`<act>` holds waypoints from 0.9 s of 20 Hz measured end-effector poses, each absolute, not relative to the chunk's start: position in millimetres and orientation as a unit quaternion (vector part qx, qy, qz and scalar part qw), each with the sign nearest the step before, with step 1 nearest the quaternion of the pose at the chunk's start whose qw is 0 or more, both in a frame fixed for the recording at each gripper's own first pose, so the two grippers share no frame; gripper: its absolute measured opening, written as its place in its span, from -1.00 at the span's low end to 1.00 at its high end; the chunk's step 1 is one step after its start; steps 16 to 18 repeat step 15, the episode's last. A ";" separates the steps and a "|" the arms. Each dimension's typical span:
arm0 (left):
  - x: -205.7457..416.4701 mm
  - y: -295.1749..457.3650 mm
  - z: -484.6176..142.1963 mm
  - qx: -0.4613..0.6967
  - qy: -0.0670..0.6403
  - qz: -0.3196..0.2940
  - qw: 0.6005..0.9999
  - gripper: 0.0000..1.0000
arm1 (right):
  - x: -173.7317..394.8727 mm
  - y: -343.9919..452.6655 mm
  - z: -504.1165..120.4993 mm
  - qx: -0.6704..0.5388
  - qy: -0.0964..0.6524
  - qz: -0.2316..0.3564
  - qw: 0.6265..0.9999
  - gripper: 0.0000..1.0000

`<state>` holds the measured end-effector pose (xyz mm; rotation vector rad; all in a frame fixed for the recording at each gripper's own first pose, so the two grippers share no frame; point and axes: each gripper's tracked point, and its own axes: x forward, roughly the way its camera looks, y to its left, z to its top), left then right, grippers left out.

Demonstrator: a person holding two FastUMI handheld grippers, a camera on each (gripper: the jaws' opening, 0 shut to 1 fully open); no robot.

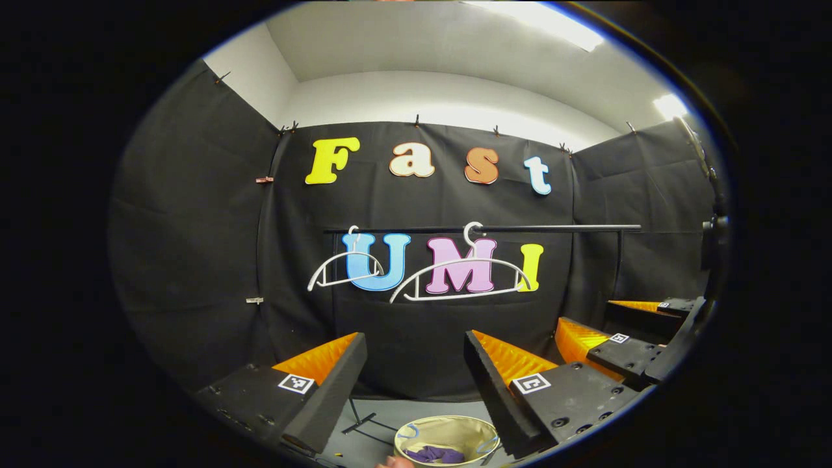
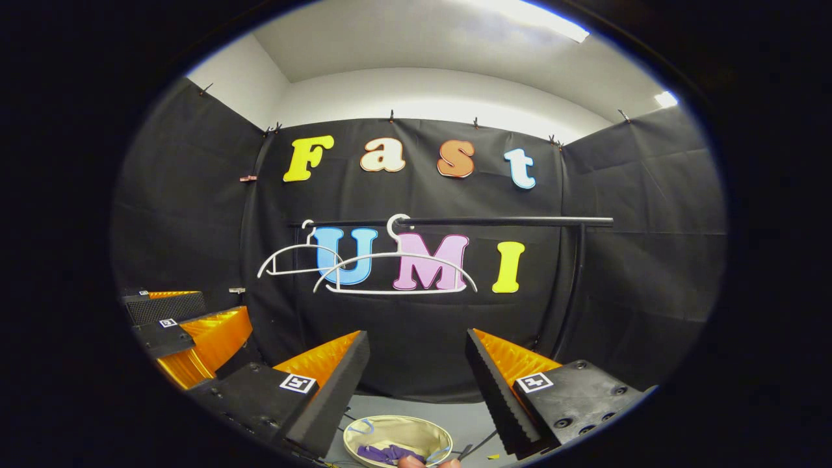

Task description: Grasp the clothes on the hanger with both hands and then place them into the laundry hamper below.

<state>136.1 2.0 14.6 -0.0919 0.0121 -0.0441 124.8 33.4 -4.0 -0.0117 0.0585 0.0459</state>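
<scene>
1. In the left gripper view the left gripper (image 1: 415, 364) has its two black-and-orange fingers spread wide apart, with nothing between them.
2. In the right gripper view the right gripper (image 2: 416, 364) is likewise wide open and holds nothing.
3. The right gripper also shows at the right edge of the left gripper view (image 1: 624, 351), level with the left one and just beside it; the left gripper appears at the left edge of the right gripper view (image 2: 188, 331).
4. A black rail (image 1: 494, 228) runs across the booth's back wall, with two white hangers on it: a smaller-looking one (image 1: 344, 266) to the left and a wider one (image 1: 461, 279) to the right.
5. Both hangers are bare; the same pair shows in the right gripper view (image 2: 292, 257) (image 2: 390, 270).
6. The laundry hamper (image 1: 448, 429), a round beige basket with blue loop handles, stands on the grey floor (image 1: 370, 448) below the rail, low in the gap between the fingers.
7. The clothes (image 1: 435, 455), a crumpled purple piece, lie inside the hamper at its bottom; they show in the right gripper view too (image 2: 383, 453).
8. Thin black rods of what is probably the rail's stand (image 1: 364, 422) lie on the floor beside the hamper.
</scene>
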 end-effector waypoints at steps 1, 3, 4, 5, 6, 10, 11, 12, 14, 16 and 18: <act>136.8 2.1 15.5 -0.046 0.005 -0.022 0.999 0.90 | 125.5 32.4 -3.9 -0.007 0.029 0.022 0.999 0.91; 137.6 2.4 14.9 -0.046 0.006 -0.022 0.999 0.89 | 127.5 31.4 -3.0 -0.007 0.027 0.021 0.999 0.92; 138.2 1.6 13.9 -0.046 0.006 -0.021 0.999 0.90 | 128.1 30.9 -3.3 -0.007 0.027 0.020 0.999 0.92; 138.9 1.0 14.4 -0.046 0.007 -0.022 0.999 0.89 | 129.0 31.6 -3.3 -0.008 0.027 0.021 0.999 0.92; 139.4 1.1 14.0 -0.045 0.007 -0.023 0.999 0.90 | 129.3 31.4 -4.1 -0.008 0.027 0.020 0.999 0.90; 141.5 0.6 13.6 -0.046 0.008 -0.027 0.999 0.90 | 130.9 34.4 -5.1 -0.012 0.029 0.023 0.999 0.92; 141.8 0.0 13.4 -0.046 0.009 -0.028 0.999 0.90 | 131.3 35.0 -4.8 -0.012 0.029 0.024 0.999 0.92; 142.7 0.4 13.1 -0.045 0.009 -0.028 0.999 0.90 | 131.9 35.4 -4.8 -0.011 0.029 0.024 0.999 0.92; 143.1 1.3 12.3 -0.045 0.010 -0.029 0.999 0.90 | 133.4 36.2 -4.4 -0.009 0.028 0.024 0.999 0.92; 143.5 1.1 13.5 -0.045 0.010 -0.030 0.999 0.89 | 133.8 36.0 -4.7 -0.009 0.029 0.023 0.999 0.92; 143.5 1.1 13.5 -0.045 0.010 -0.030 0.999 0.89 | 133.8 36.0 -4.7 -0.009 0.029 0.023 0.999 0.92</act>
